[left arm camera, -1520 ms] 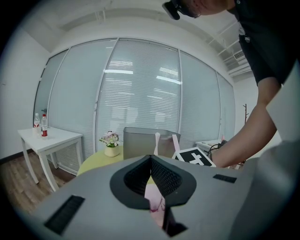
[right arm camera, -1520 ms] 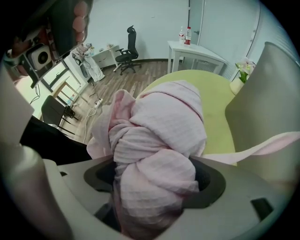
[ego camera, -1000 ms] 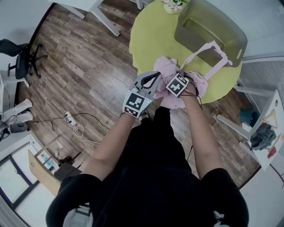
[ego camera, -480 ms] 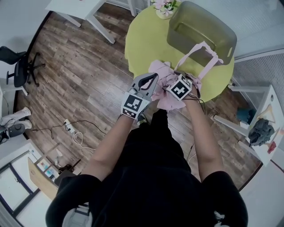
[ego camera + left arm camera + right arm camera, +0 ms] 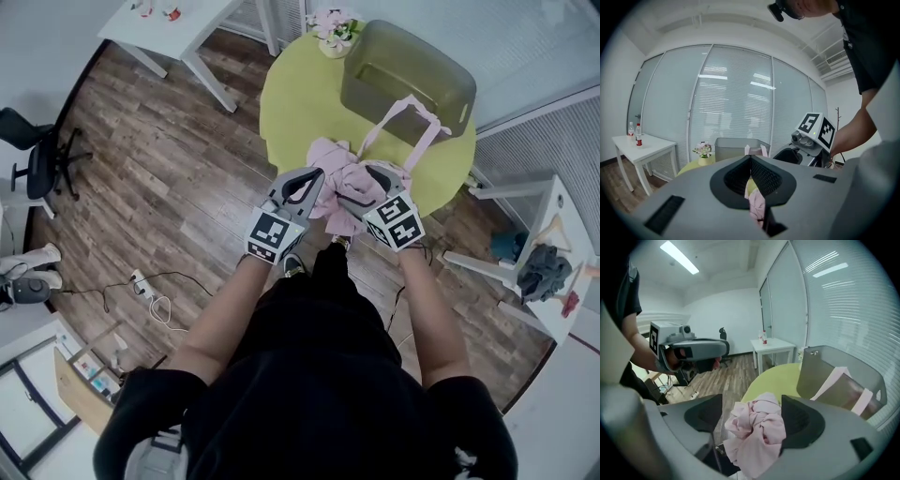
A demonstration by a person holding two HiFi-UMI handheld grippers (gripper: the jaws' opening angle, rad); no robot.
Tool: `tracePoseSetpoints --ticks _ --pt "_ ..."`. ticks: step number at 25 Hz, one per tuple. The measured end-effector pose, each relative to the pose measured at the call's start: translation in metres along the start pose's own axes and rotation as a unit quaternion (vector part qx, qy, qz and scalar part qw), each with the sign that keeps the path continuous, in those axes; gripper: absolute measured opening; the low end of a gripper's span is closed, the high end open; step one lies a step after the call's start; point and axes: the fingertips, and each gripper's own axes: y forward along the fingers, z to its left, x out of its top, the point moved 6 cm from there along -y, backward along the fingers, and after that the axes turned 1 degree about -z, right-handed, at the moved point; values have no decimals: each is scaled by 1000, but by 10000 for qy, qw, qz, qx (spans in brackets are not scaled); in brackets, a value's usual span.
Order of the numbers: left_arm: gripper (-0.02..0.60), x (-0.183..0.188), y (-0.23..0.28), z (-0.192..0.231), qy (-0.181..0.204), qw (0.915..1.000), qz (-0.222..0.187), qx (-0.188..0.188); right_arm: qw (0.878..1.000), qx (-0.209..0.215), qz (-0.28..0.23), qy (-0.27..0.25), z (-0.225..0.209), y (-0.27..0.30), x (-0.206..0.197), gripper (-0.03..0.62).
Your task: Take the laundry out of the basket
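A pink garment [image 5: 330, 157] lies bunched at the near edge of the round yellow-green table [image 5: 300, 103]. One pink strip [image 5: 415, 131] of it still runs up over the rim of the grey translucent basket [image 5: 450, 75] at the back. My left gripper [image 5: 315, 180] is shut on a fold of the garment [image 5: 757, 206]. My right gripper [image 5: 367, 184] stands wide open. The bunched cloth [image 5: 757, 427] sits between its pads [image 5: 802, 417], loose on the left side. In the left gripper view the basket [image 5: 736, 147] shows beyond the jaws.
A small flower pot [image 5: 330, 28] stands on the table beside the basket. A white side table [image 5: 178, 19] is at the far left, with an office chair [image 5: 37, 159] and floor cables [image 5: 150, 281] nearer. A white rack with clothes [image 5: 544, 272] is on the right.
My right gripper has drawn back toward the person and to the right, off the top of the pink bundle. The left gripper keeps its hold in about the same place.
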Motion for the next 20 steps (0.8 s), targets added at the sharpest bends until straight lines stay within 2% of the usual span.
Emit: tracePoseSetpoints --ticks 4,9,10,17,20 --pt "11 15 -13 -12 85 9998 -79 -160 9964 -284 -801 41 18 -37 19 411" --pt "11 32 -29 -31 151 9989 -247 -375 9845 -499 -1680 112 36 -79 34 406" --pt "11 36 -32 -34 162 9986 -283 -412 9822 -535 -1794 129 39 -86 35 385" --pt "11 59 -40 -59 282 9961 -504 -664 9629 -854 -2558 132 56 -126 43 92" --pt "11 65 -42 -69 307 9951 -574 -743 9559 -892 -2796 80 65 -137 48 42"
